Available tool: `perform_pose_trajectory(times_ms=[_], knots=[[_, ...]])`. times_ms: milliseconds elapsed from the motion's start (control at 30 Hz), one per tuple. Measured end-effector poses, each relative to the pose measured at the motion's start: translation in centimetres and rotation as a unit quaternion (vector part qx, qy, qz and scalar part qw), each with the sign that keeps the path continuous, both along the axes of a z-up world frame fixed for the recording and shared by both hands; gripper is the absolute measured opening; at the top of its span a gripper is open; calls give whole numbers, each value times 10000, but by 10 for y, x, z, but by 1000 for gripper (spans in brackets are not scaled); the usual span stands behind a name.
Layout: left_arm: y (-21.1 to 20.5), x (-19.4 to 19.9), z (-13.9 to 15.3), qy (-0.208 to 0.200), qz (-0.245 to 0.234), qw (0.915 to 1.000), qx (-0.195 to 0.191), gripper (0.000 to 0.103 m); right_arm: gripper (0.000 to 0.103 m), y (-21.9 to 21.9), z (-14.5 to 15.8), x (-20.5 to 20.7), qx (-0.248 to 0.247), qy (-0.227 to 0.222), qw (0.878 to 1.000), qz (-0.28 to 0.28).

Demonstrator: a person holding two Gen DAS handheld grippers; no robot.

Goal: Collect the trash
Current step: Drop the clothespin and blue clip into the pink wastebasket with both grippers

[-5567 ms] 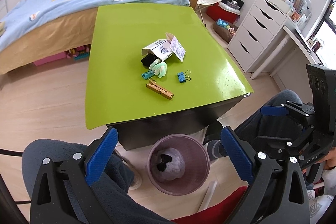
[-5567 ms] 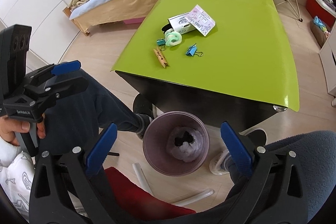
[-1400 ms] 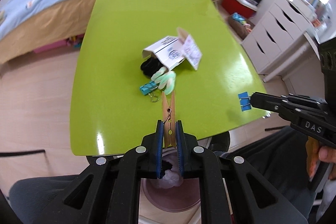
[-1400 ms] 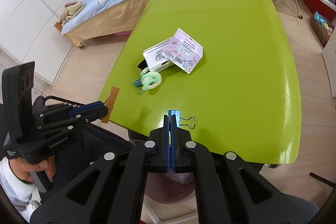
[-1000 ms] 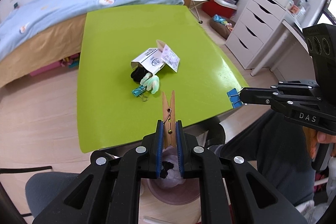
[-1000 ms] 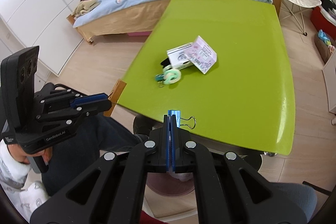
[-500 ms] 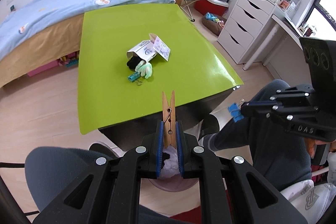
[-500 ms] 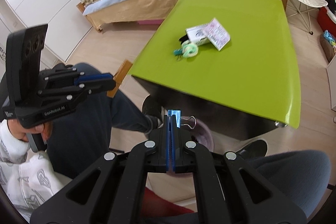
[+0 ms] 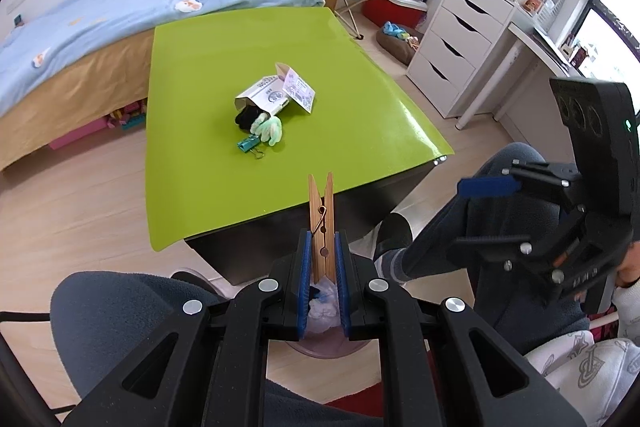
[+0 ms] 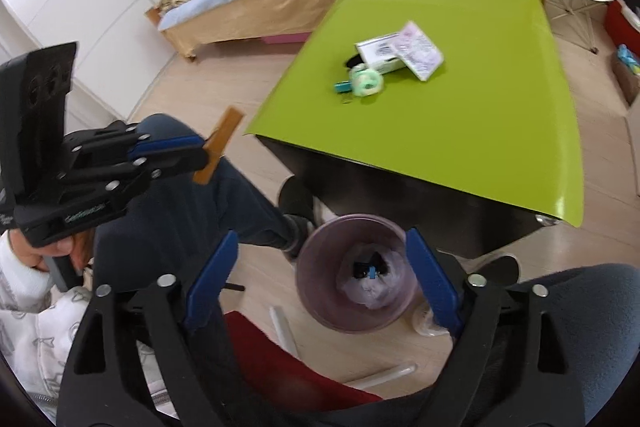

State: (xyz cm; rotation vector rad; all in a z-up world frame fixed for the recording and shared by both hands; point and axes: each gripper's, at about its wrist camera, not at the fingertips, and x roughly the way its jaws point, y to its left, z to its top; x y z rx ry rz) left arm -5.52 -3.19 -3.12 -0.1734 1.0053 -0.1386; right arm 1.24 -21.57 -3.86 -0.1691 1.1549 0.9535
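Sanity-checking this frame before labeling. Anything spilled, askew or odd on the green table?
Yes: the small carton lies tipped on its side on the green table, its flap open, with a black item and a pale green glove spilling from its mouth. A teal binder clip lies loose beside them. Nothing looks broken.

Lime-green table (image 9: 208,99); tan wooden clothespin (image 9: 322,223); mauve bin (image 10: 320,259); blue patterned bedspread (image 9: 120,7).

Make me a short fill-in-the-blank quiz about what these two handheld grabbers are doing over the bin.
1. The left gripper is shut on a wooden ____.
2. The right gripper hangs over the bin, its opening jaws holding ____.
3. A blue clip lies inside the ____.
4. The table top is ____.

Missing words: clothespin; nothing; bin; green
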Motion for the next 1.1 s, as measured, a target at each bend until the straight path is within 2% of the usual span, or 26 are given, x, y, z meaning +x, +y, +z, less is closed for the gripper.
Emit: perform_pose_trajectory(times_ms=[167,533,600,633,667,767,800,933,1100], knots=[[-8,-1,-1,45,-242,9997,-16,12,91,-11,3,8,-34,-101,9995,-305],[-29,2,-6,181,-746,9970,20,12,92,-27,7,17,9,-129,9983,-560],[-30,4,-9,212,-778,9967,31,16,93,-29,7,18,26,-123,9982,-590],[-32,6,-11,256,-787,9966,37,20,93,-30,7,18,32,-122,9981,-602],[-32,7,-12,273,-774,9966,43,42,94,-31,8,18,42,-123,9980,-615],[-27,6,-12,130,-624,9980,-28,85,95,-32,9,19,57,-126,9978,-650],[-26,6,-11,68,-574,9983,4,90,96,-33,8,19,62,-125,9978,-656],[-20,7,-9,-44,-405,9991,139,95,98,-32,6,20,58,-95,9978,-657],[-9,9,-7,-76,-144,9998,140,95,99,-28,6,20,83,-61,9980,-629]])
